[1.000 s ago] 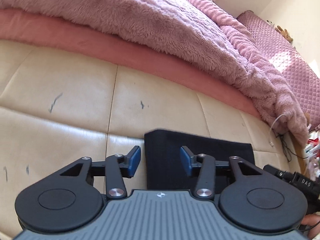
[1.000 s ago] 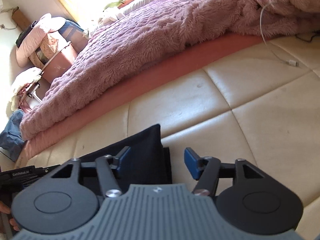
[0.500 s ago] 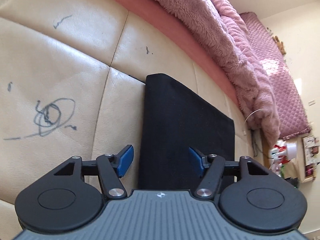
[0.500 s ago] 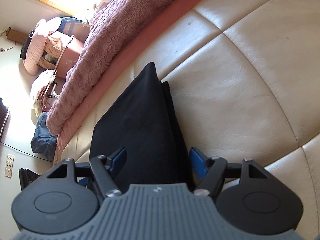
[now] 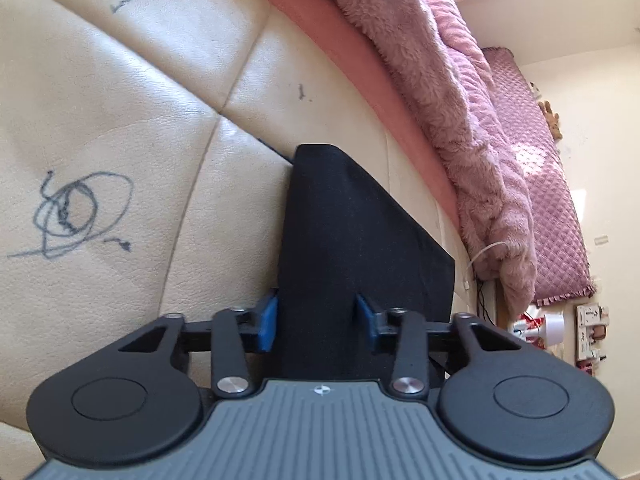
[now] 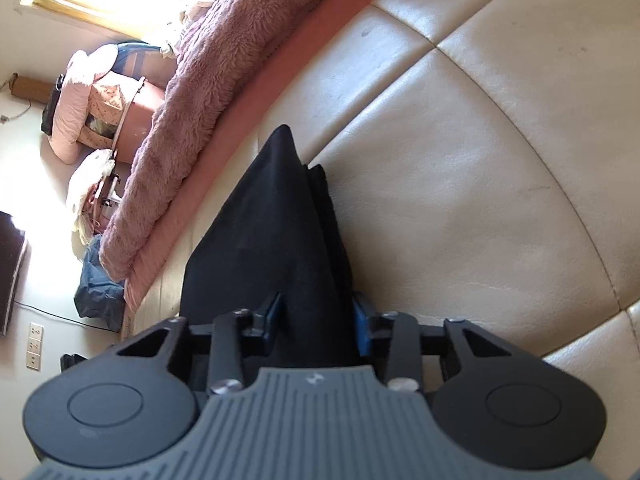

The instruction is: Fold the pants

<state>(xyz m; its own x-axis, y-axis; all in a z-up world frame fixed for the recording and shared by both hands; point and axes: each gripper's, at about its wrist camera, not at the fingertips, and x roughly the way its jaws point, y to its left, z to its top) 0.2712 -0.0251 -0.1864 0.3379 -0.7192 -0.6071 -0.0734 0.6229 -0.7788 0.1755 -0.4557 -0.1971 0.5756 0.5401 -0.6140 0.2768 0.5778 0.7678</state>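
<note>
So the black pants [image 5: 352, 240] are folded on the cream leather cushion [image 5: 120, 120], far edge just short of the pink blanket [image 5: 460, 100]. Loads of bare cushion to the left by the pen scribble [image 5: 76, 216], and off to the right in the right view. Left gripper [image 5: 316, 316] and right gripper [image 6: 316, 316] have both just been closing: half a second back the fingers stood wide either side, now they pinch the near edge, cloth bunched up between them.
</note>
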